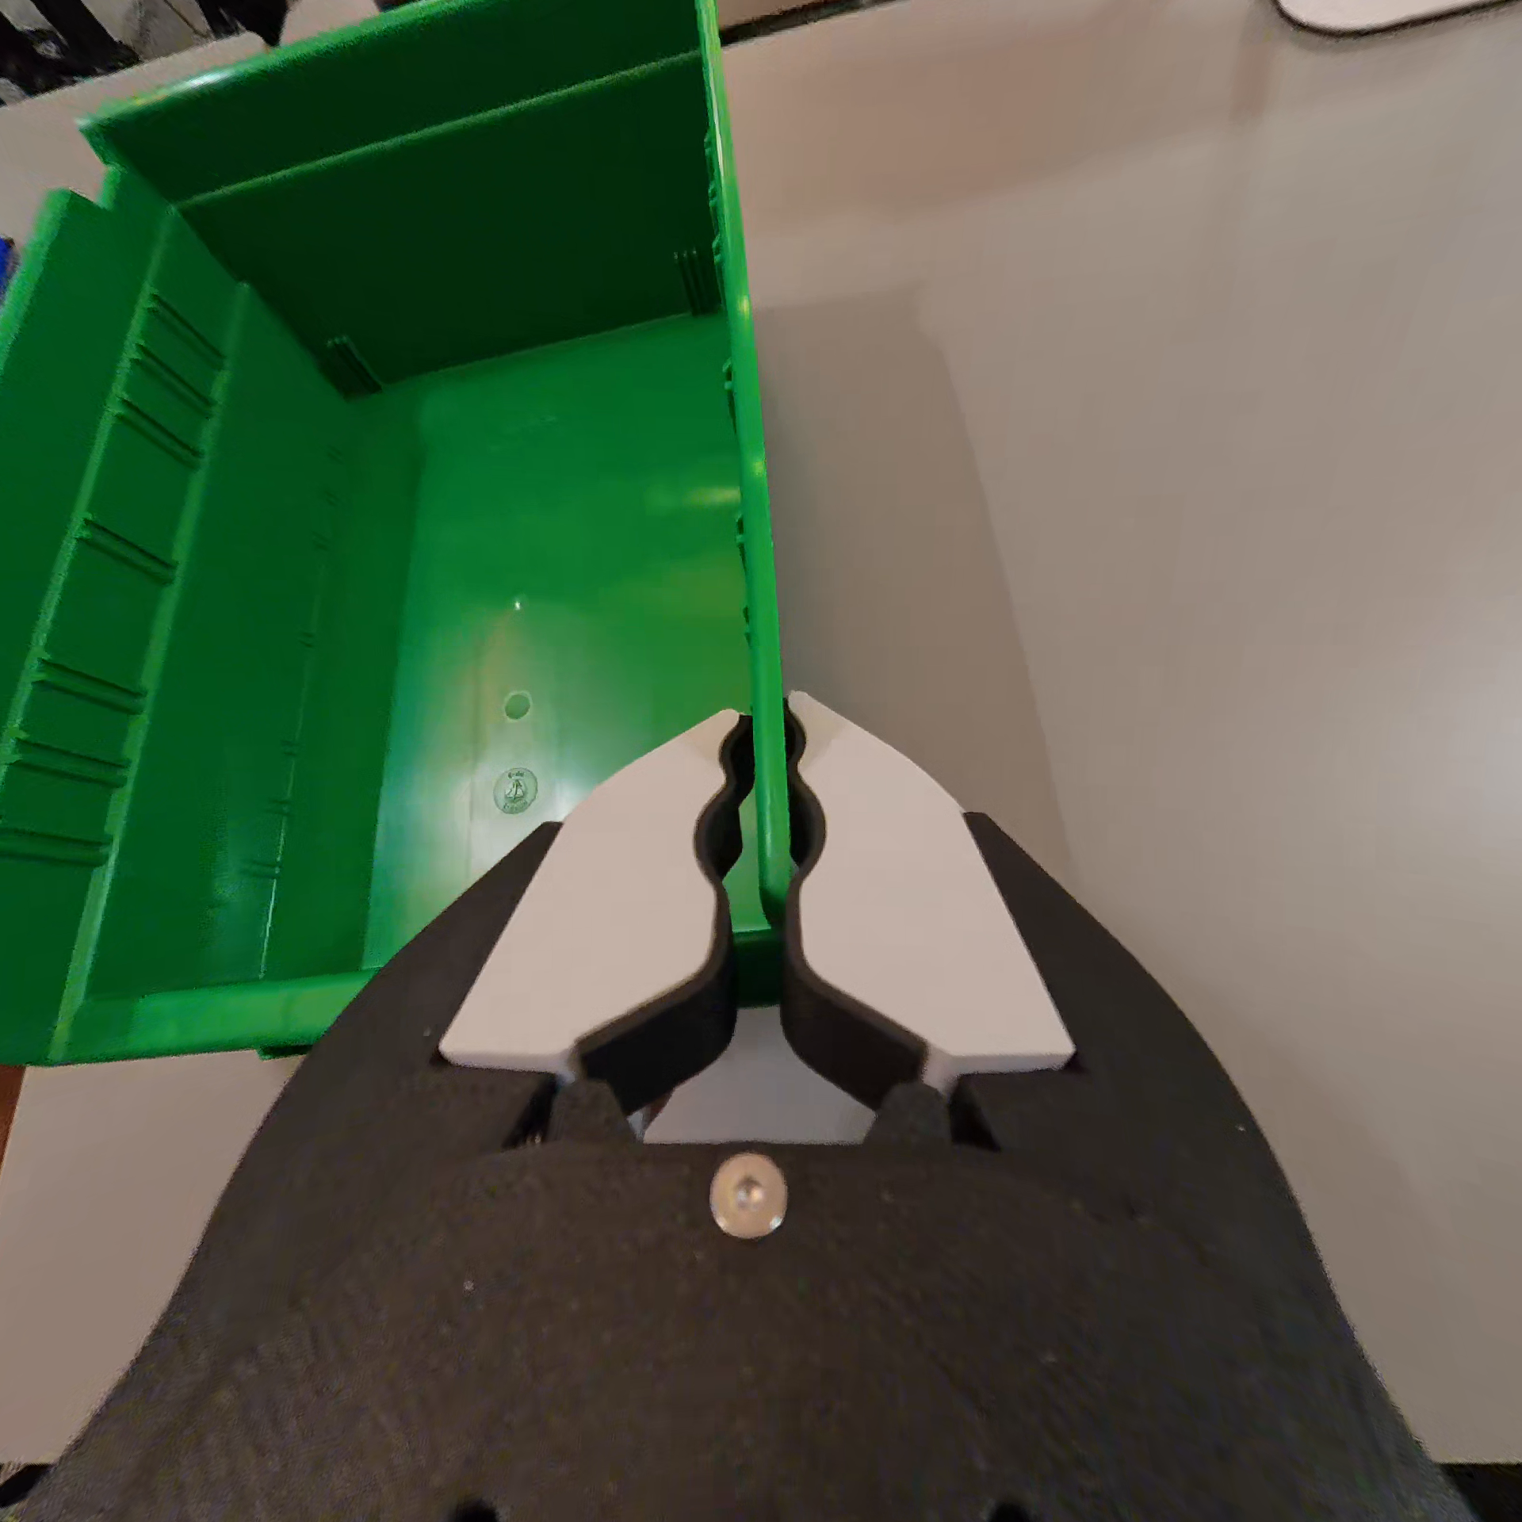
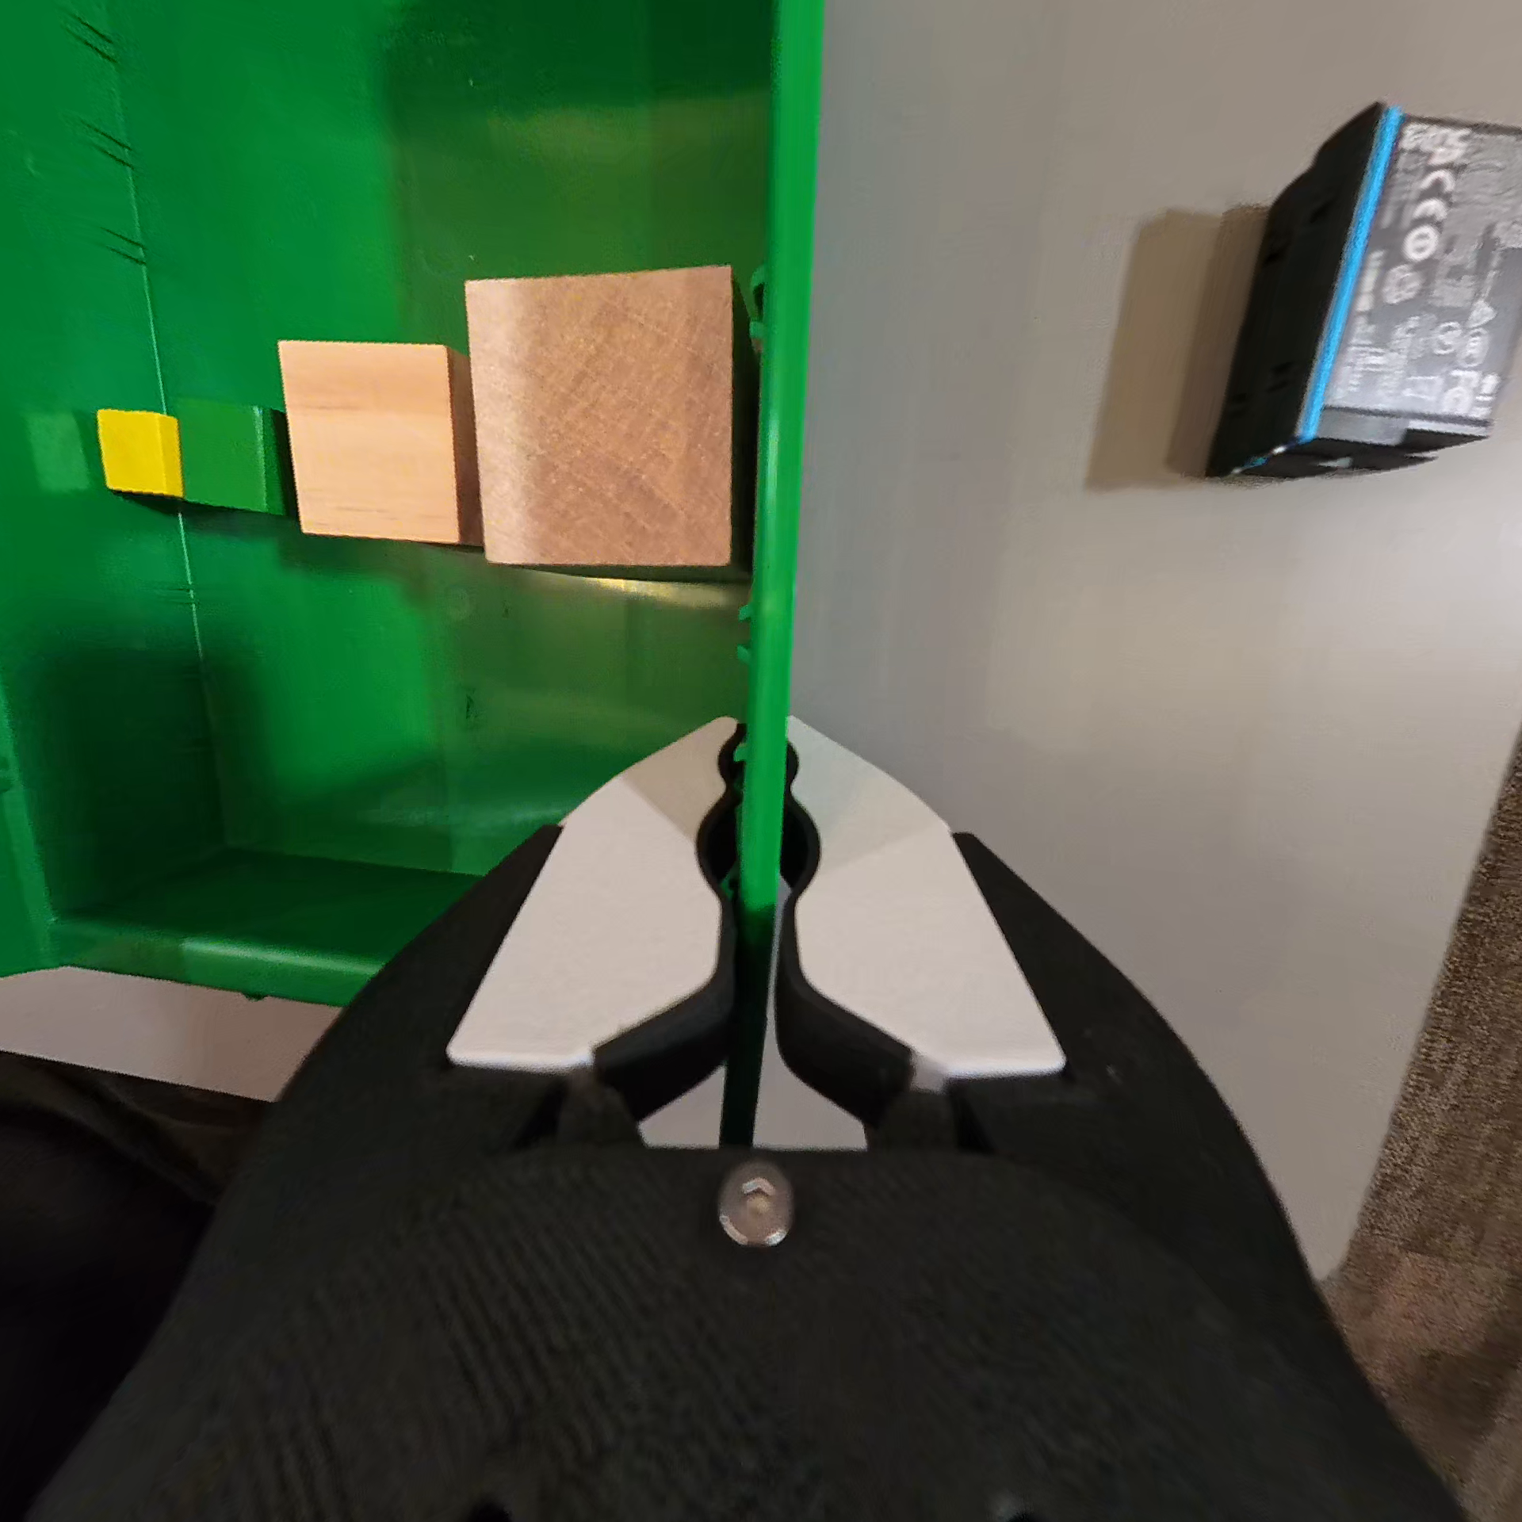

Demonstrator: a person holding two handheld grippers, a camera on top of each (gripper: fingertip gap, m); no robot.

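Observation:
In the left wrist view my left gripper (image 1: pixel 766 712) is shut on the right side wall of a green plastic bin (image 1: pixel 445 272), near its front corner. That bin's floor is bare. In the right wrist view my right gripper (image 2: pixel 762 729) is shut on the thin right wall of a green bin (image 2: pixel 795 329). Inside it, in a row, lie a large wooden block (image 2: pixel 605 420), a smaller wooden block (image 2: pixel 371 445), a green block (image 2: pixel 226 457) and a yellow block (image 2: pixel 138 451). I cannot tell how the two bins stand to each other.
Both bins are on a white table (image 1: pixel 1153 576). A ribbed green wall (image 1: pixel 74 494) adjoins the empty bin's left side. A black box with a blue stripe (image 2: pixel 1384 305) lies to the right of the block bin. Carpet (image 2: pixel 1449 1071) shows past the table's right edge.

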